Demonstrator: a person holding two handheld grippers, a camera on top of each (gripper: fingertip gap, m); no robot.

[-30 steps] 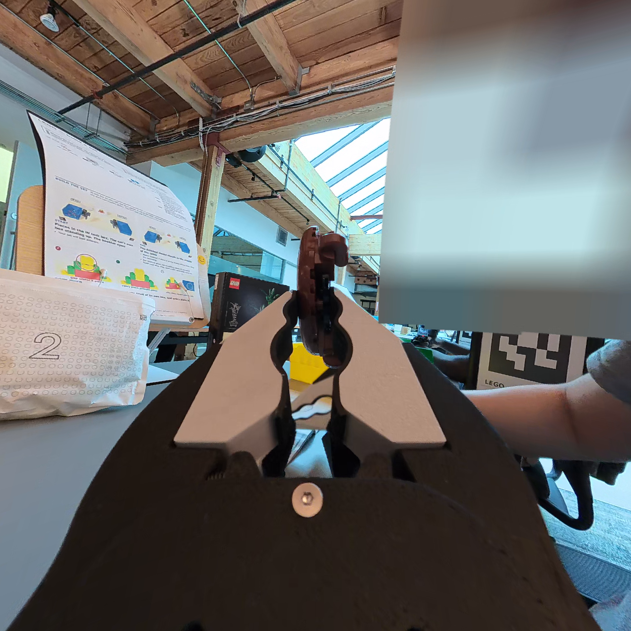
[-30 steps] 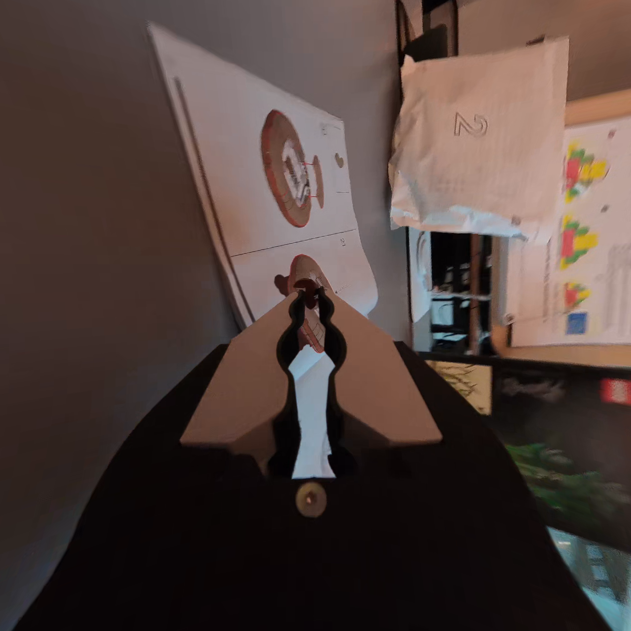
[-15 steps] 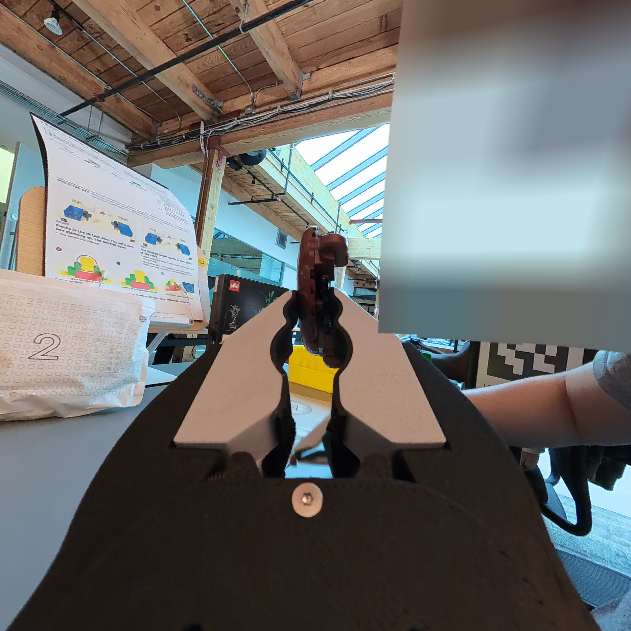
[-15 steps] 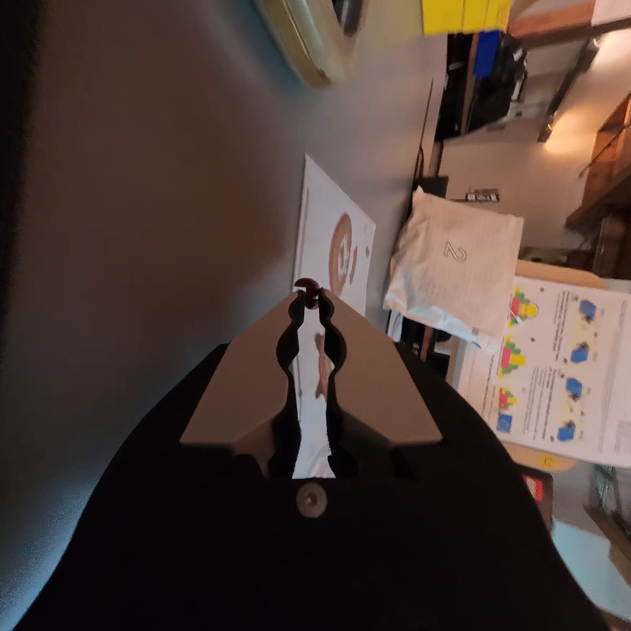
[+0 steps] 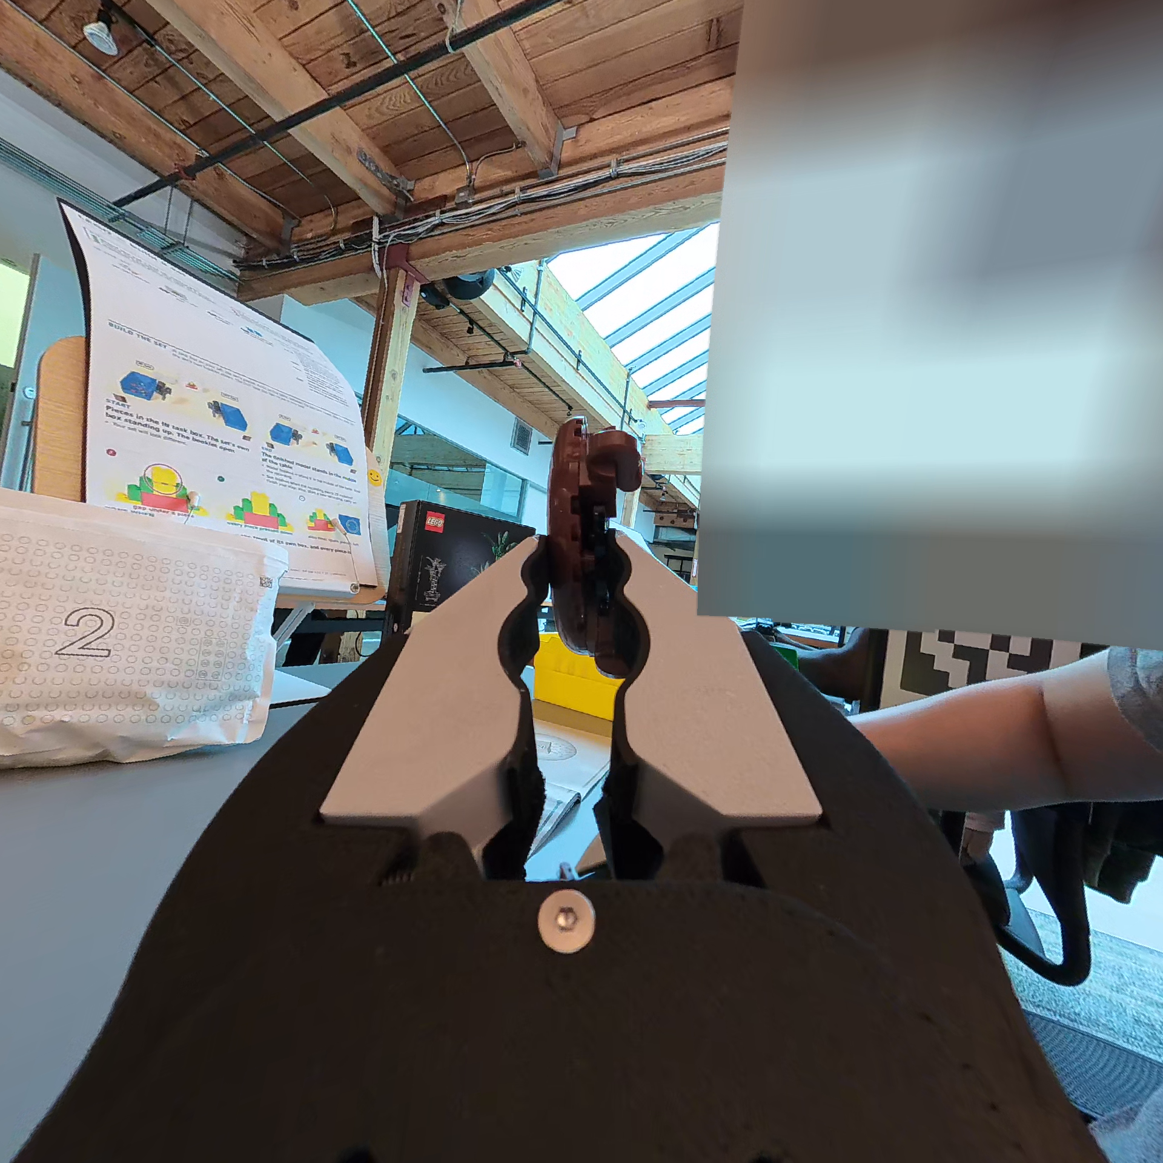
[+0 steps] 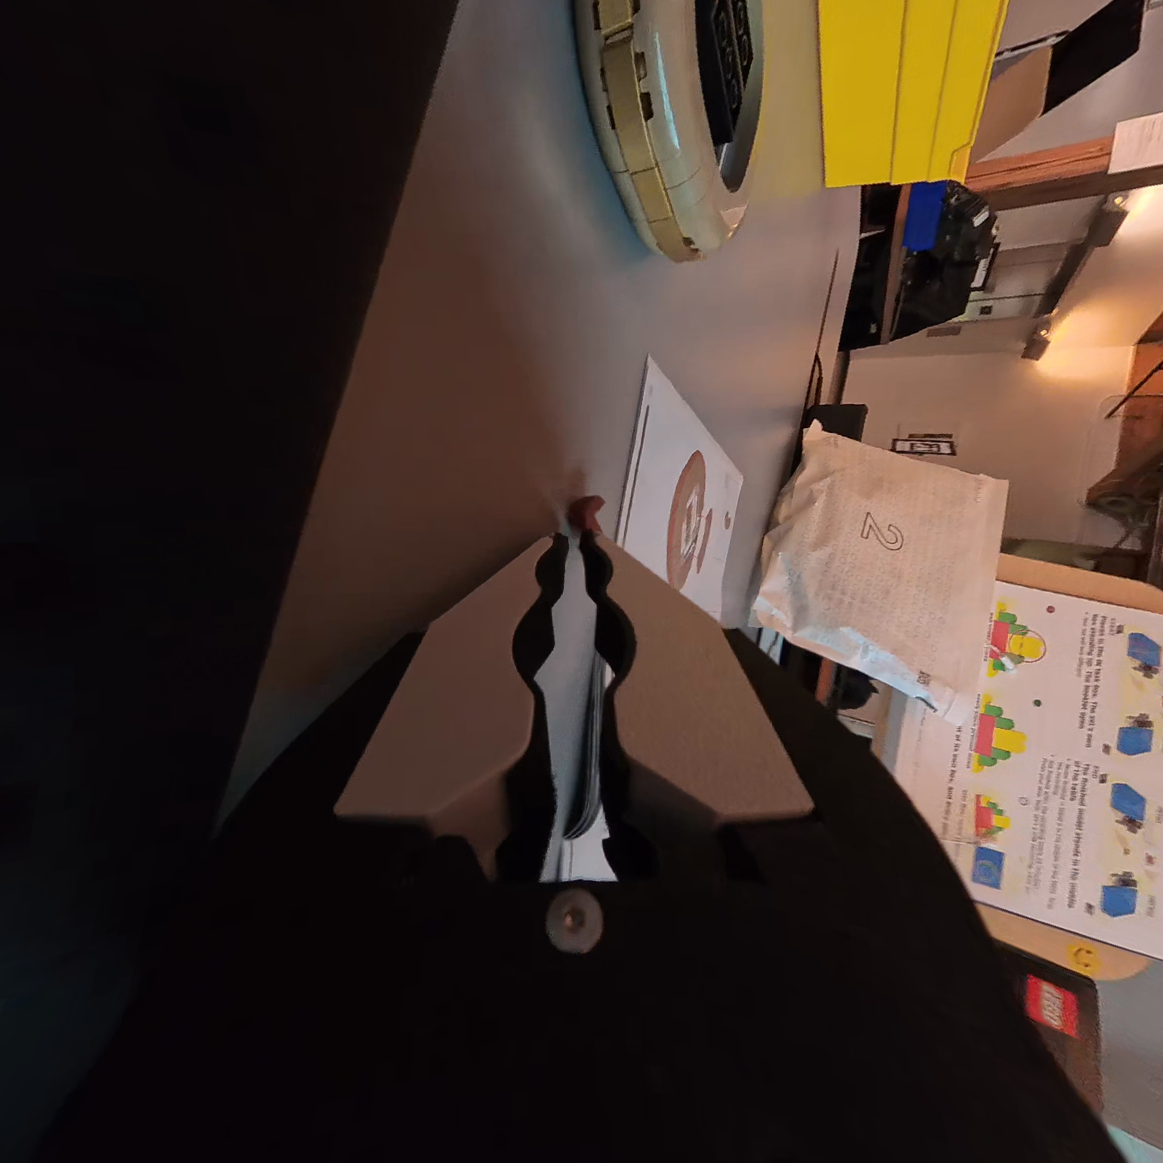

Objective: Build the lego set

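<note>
Lego disc assembly [image 5: 582, 547] stands edge-on, clamped in my left jaws; right jaws pinch small brown piece [image 6: 584, 511] at centre frame.

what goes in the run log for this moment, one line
left gripper: shut on brown disc assembly | right gripper: shut on small brown piece

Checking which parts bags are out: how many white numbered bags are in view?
1: the white numbered bag lies on the grey table, in front of the propped instruction sheet; the right wrist view shows the same bag. Others may be out of view.
</note>
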